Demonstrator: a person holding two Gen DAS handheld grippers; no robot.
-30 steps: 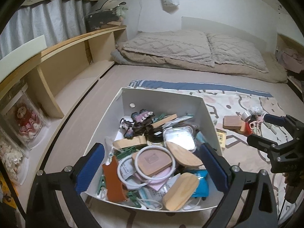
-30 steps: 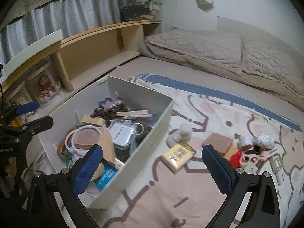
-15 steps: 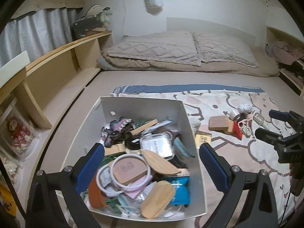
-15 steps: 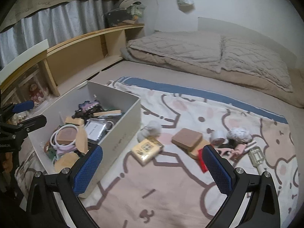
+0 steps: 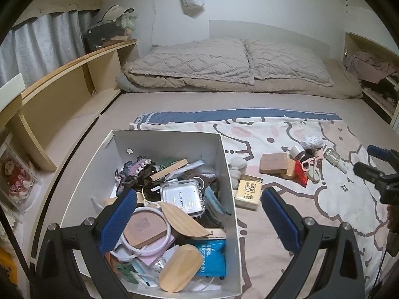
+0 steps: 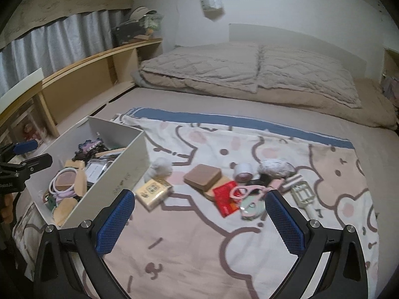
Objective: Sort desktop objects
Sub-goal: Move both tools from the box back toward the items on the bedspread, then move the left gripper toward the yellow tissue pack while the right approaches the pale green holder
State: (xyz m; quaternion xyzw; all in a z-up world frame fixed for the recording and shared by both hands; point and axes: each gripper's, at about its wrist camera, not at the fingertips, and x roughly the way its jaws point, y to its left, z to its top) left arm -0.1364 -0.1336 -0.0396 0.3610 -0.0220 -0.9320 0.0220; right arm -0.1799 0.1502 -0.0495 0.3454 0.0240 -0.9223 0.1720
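The white box (image 5: 225, 174) stands in the lower left of the left wrist view and it is already nearly full: a clear case (image 5: 183, 196), wooden pieces, a white ring and a blue packet (image 5: 210, 256) lie in it in a heap. So I judge that a large part of the sorting is done.

What is left lies on the patterned blanket (image 6: 199, 249), to the right of the box. Just beside the box wall are a white fluffy thing (image 6: 160, 165) and a yellow packet (image 6: 152, 189). Further right, near the middle of the right wrist view, is a cluster: a brown wooden block (image 6: 202, 176), a red card (image 6: 225, 198), pink scissors (image 6: 243, 190), a tape roll (image 6: 242, 169) and a small pale brush (image 6: 303, 194).

The left gripper (image 5: 199, 220) hangs over the box with its 2 fingers wide apart and holds nothing. The right gripper (image 6: 199, 221) is also spread and empty, above the blanket in front of the cluster.
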